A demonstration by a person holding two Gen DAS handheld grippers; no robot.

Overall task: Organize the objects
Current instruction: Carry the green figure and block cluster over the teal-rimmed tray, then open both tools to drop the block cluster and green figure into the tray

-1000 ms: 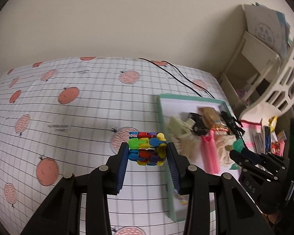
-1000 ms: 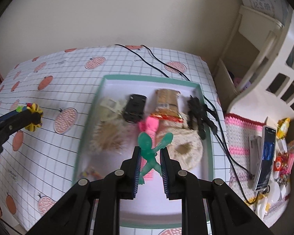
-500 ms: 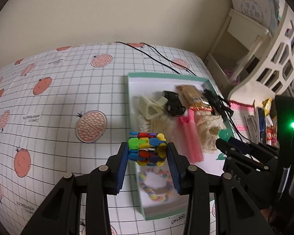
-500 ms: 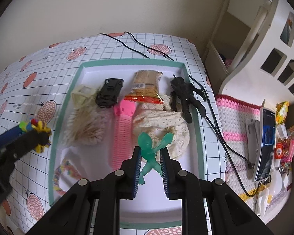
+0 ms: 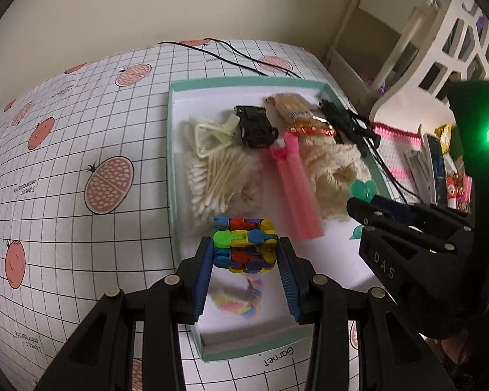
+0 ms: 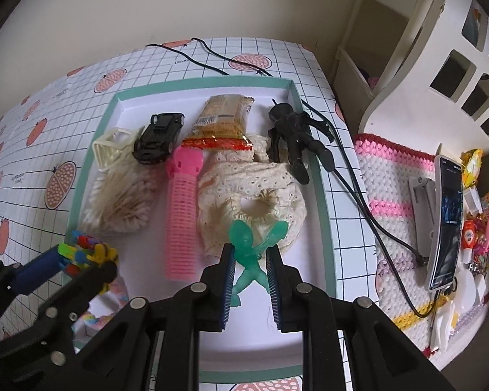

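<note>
Jaws of my left gripper [image 5: 245,254] pinch the block toy [image 5: 243,244] over the tray [image 6: 322,176]; right gripper [image 6: 250,262] pinches the green figure [image 6: 251,254]. Both probably hang close together, so they could bump.

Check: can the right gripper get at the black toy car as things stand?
Probably not yet: the right gripper is shut on the green figure. The black toy car lies uncovered in the tray, so the way looks free once emptied.

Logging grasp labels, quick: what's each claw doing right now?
Left claw: closed on the multicolored block toy, above the tray.
Right claw: closed on the green figure, also above the tray.
</note>
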